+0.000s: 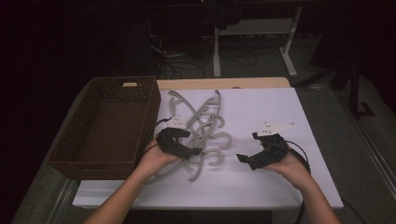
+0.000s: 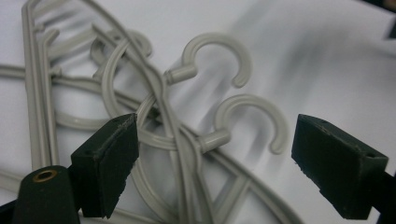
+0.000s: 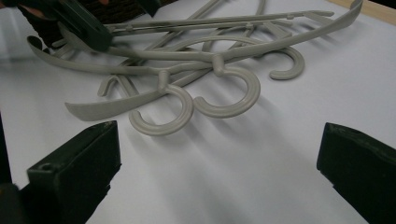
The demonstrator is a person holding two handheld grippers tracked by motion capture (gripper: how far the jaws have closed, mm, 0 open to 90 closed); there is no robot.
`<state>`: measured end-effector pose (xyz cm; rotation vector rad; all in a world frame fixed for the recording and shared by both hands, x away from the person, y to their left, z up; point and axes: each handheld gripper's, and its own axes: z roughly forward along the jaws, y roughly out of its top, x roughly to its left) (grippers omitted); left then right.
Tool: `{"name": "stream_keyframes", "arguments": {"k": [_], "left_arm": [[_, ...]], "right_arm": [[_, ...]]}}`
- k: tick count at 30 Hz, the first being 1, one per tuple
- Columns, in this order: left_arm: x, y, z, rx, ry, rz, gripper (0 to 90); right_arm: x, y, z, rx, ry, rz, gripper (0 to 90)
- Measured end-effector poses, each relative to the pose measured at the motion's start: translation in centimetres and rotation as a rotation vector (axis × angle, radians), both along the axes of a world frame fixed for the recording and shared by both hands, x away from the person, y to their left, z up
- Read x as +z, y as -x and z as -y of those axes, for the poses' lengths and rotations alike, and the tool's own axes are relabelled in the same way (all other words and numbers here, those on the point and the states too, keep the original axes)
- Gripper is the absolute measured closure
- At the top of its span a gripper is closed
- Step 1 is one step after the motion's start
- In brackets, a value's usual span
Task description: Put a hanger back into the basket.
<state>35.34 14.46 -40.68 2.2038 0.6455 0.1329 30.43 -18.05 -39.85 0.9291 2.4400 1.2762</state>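
Several grey plastic hangers [image 1: 201,125] lie tangled in a pile on the white table [image 1: 261,182], their hooks pointing toward the right. My left gripper [image 1: 194,151] hovers low over the near end of the pile. In the left gripper view its jaws [image 2: 215,158] stand apart, with a hanger neck and hook [image 2: 252,116] between them and neither pad pressing on it. My right gripper [image 1: 245,161] rests over bare table to the right of the pile, open with nothing between its jaws [image 3: 219,172]. In the right gripper view the hangers' hooks [image 3: 224,93] lie ahead, and the left gripper [image 3: 79,23] is at the top left.
A dark brown wicker basket [image 1: 152,109] stands along the table's left side, right next to the hanger pile. The table's wooden far edge [image 1: 224,83] runs behind the pile. Desk legs and cables stand on the floor beyond it.
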Motion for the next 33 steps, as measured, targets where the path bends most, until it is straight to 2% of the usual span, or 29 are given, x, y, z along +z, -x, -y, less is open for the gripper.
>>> {"name": "stream_keyframes", "arguments": {"k": [7, 10, 13, 20, 24, 33], "left_arm": [[-1.4, -0.8, 0.1, 0.064, -0.051, -0.009, 40.2], [-1.8, -1.0, -0.1, 0.080, -0.077, -0.013, 46.4], [-1.7, -1.0, -0.2, 0.084, -0.085, -0.013, 51.2], [-2.1, -1.1, 0.6, 0.088, -0.183, -0.015, 61.0], [-2.3, -1.1, 1.1, 0.079, -0.212, -0.014, 66.0], [-2.3, -1.7, 2.0, 0.083, -0.268, -0.054, 74.6]], "right_arm": [[-0.3, -0.1, 0.1, -0.003, 0.003, -0.005, 0.0], [-0.4, -0.2, 0.1, -0.005, 0.006, -0.012, 0.0], [-0.5, -0.2, 0.2, -0.009, 0.005, -0.016, 0.0], [-0.6, -0.2, 0.3, -0.007, 0.006, -0.019, 0.0], [-0.7, -0.2, 0.3, -0.006, 0.007, -0.019, 0.0], [-0.8, -0.3, 0.3, -0.003, 0.007, -0.026, 0.0]]}}
